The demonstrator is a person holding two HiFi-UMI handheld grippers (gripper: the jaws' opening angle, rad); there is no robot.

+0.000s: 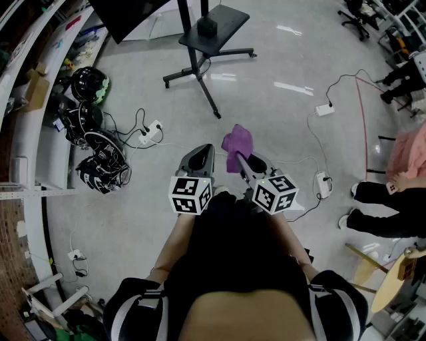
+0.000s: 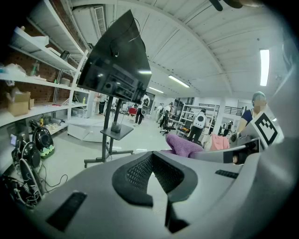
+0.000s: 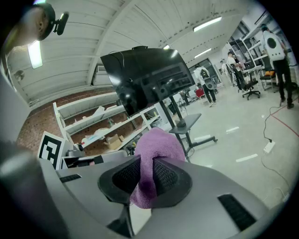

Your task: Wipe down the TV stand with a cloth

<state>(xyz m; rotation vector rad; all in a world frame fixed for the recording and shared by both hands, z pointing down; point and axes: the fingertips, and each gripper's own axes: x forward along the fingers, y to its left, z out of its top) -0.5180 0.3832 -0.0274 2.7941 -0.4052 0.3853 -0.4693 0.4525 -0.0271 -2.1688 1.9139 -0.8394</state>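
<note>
TV stand (image 1: 200,40) – 1, on the floor (image 1: 279,60) well ahead; its screen (image 1: 126,16) is cut off at head view's top edge. Cloth (image 3: 159,144) – 1, purple, mid part hidden btwn the jaws of the right gripper (image 3: 150,163), which pinch it. Left gripper (image 2: 153,158): jaws pressed together, nothing btwn.

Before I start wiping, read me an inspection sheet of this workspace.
Surface: glossy pale floor; the TV stand has a shelf carrying a small black object.
Job's things: purple cloth, bunched; TV stand ahead, untouched.
Clutter: helmets piled beside the shelving on the left.
Grippers: right gripper shut on the cloth; left gripper jaws nearly together, nothing between.
Cables: power strip and cords on the floor; red cable on the right.
Surroundings: a person on the right.
</note>
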